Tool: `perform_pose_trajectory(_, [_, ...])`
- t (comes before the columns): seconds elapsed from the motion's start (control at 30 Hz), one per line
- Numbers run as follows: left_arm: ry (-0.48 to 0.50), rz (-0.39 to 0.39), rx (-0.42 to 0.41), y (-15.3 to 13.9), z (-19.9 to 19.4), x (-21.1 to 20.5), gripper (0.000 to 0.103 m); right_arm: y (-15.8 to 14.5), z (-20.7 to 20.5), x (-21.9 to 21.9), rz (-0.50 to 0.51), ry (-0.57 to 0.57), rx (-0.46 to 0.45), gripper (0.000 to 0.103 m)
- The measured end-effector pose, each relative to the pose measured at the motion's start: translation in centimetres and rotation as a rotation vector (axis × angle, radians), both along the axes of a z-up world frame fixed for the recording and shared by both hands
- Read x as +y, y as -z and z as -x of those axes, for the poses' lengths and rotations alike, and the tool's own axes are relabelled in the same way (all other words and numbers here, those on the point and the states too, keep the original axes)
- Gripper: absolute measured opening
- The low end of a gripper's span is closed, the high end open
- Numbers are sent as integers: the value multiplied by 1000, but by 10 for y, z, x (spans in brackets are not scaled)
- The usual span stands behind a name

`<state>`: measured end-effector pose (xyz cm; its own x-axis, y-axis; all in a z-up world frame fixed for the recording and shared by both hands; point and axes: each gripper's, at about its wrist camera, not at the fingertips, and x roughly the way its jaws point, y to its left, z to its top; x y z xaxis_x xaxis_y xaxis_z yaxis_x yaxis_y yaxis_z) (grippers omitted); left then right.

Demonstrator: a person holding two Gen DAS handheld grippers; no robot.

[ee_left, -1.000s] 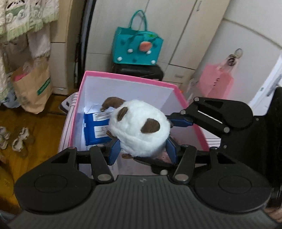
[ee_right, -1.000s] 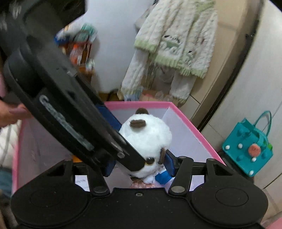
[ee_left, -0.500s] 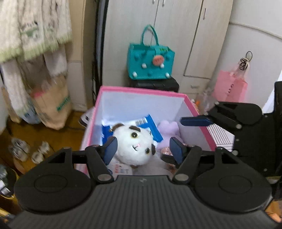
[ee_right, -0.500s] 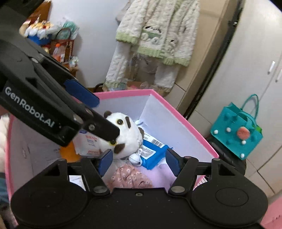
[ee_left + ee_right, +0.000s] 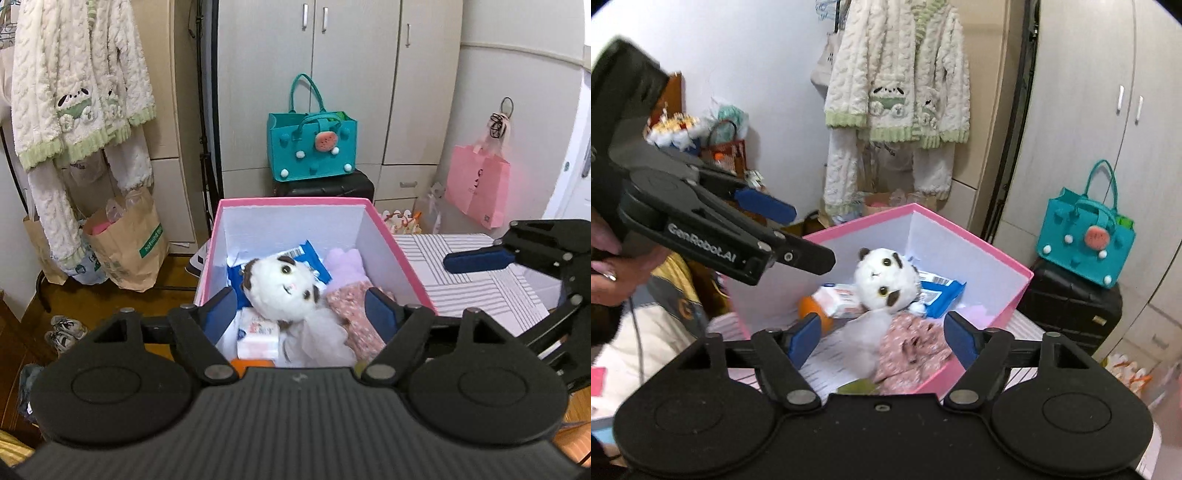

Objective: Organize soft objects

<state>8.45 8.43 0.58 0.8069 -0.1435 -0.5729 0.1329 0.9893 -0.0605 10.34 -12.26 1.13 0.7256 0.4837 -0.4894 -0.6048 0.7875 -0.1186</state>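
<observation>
I had the plush toy point(image 5: 282, 291) lying face up in the pink box point(image 5: 291, 203), on top of the blue packet point(image 5: 314, 258) and beside the pink floral cloth point(image 5: 354, 314), with a small white pack point(image 5: 258, 336) at its near left. Both tongs stood open and empty, the left tongs point(image 5: 301, 314) above the near rim of the box and the right tongs point(image 5: 882, 338) off toward its right side; nothing sat between either pair of jaws. The step in hand, as I judged it, was the release and retreat, and doing it well meant keeping the jaws wide until the blue pads cleared the toy's fur and the wispy white fabric point(image 5: 317, 339) under it, then drawing back and up so as not to snag the cloth or nudge the box wall. Against the earlier frame, the toy had been pinched between both pairs of tongs above the box with its back toward me; now it rested inside, the jaws of both had just been opening, and both cameras sat farther back and showed more of the room.
</observation>
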Motion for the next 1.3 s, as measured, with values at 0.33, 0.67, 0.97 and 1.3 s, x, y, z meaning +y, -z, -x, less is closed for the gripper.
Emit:
perform_pose_trajectory(0.33, [96, -8, -51, -7, 48, -22, 100, -3, 46, -25, 6, 299, 11, 103])
perform_pose_trajectory(0.67, [-5, -65, 61, -13, 60, -39, 103, -10, 88, -48, -67, 365, 26, 103])
perform_pose_trajectory(0.97, [13, -56, 55, -7, 86, -57, 103, -1, 116, -68, -240, 451, 66, 103])
perform_pose_trajectory(1.3, [-90, -65, 4, 3, 96, -65, 103, 6, 136, -88, -261, 709, -5, 103])
